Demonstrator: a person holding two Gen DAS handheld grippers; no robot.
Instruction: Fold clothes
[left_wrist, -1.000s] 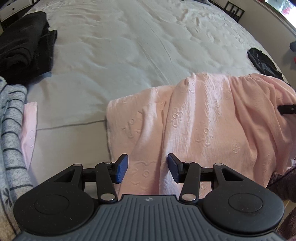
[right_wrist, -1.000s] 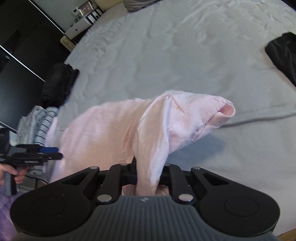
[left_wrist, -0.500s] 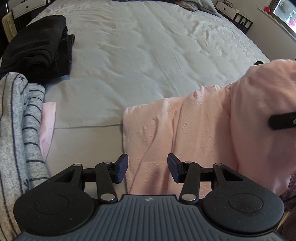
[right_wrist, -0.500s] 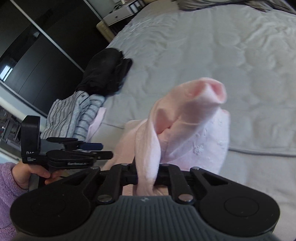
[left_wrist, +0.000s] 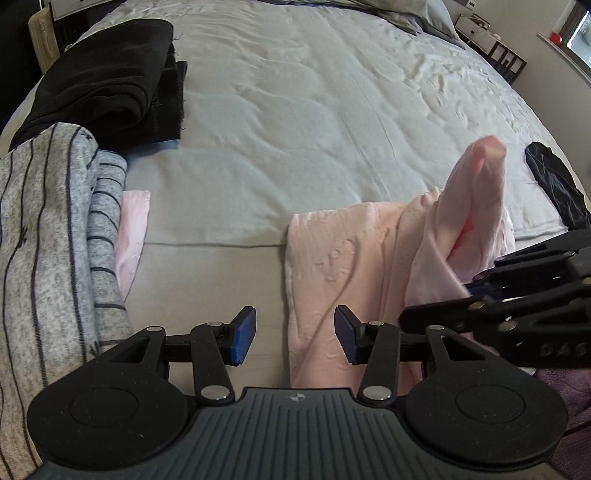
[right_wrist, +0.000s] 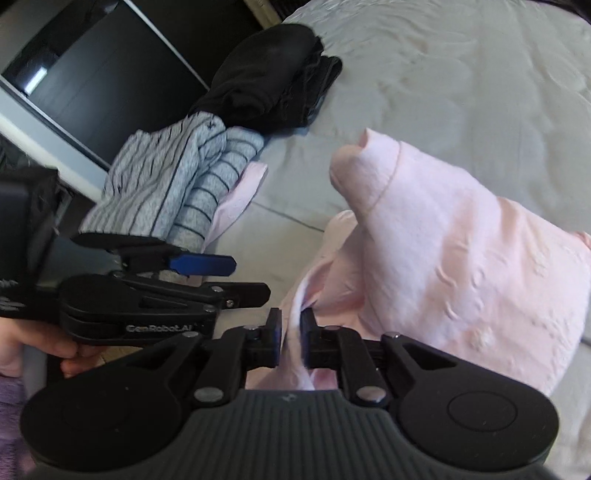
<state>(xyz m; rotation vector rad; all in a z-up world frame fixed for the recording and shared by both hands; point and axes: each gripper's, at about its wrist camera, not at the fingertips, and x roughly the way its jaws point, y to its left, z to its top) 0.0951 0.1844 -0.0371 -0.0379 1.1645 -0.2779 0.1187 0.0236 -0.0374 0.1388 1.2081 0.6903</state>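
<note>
pink embossed garment (right_wrist: 461, 258), bunched soft folds, smooth grey bedsheet (left_wrist: 295, 110)

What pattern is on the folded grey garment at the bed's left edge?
Thin dark stripes on heathered grey garment; clearest in the left wrist view.

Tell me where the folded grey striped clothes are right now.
The grey striped clothes lie at the left edge of the left wrist view, on the bed, between the black pile behind them and a small pink piece beside them.

- Bed (left_wrist: 303, 110) — pale grey quilted cover.
- Far left: black folded pile (left_wrist: 107, 81).
- Near left: grey striped garments (left_wrist: 48, 236).
- Near right: pink garment (left_wrist: 351, 266).
- Far right — dark garment (left_wrist: 557, 188).
</note>
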